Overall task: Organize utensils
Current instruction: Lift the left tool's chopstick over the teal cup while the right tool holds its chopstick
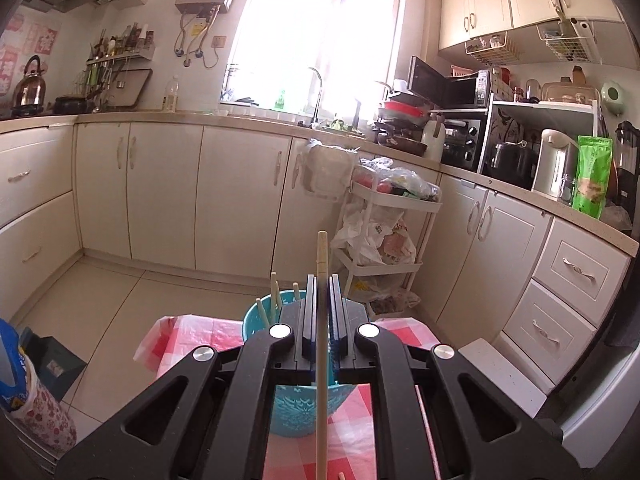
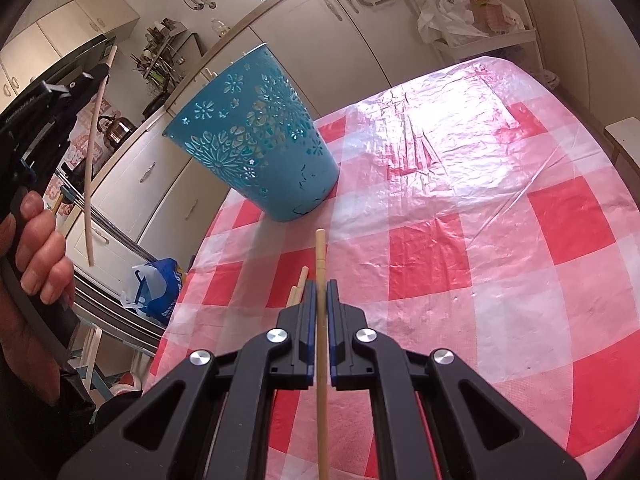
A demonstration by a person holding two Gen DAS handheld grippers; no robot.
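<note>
Left wrist view: the left gripper (image 1: pixel 322 280) has its fingers (image 1: pixel 310 304) clenched on a pale wooden chopstick (image 1: pixel 322 264), which runs lengthwise between them and projects beyond their tips. Just below and ahead stands the blue cup (image 1: pixel 256 320) on the checked cloth of the counter (image 1: pixel 192 336), with several chopsticks already upright inside it (image 1: pixel 274 292). Judged from this, the step in hand is carrying a stick to the cup; the next move calls for bringing the stick over the open rim, tilting it more steeply and letting go so that it drops in among the others. No writing is legible here; red paper decorations on the far wall are too blurred to read. Right wrist view: the right gripper (image 2: pixel 321 286) likewise has its fingers (image 2: pixel 333 300) clenched on a second chopstick (image 2: pixel 320 248), held low over the counter (image 2: pixel 480 200), with two further sticks (image 2: pixel 298 284) lying just beside its left finger. The cup (image 2: pixel 256 136), pierced with a flower pattern, stands near the counter's far-left edge, well apart from this gripper. At the left a hand (image 2: pixel 36 248) holds the left gripper (image 2: pixel 105 66) aloft with its stick (image 2: pixel 93 152) beside the cup. White lettering on that gripper's body is too small to read.
</note>
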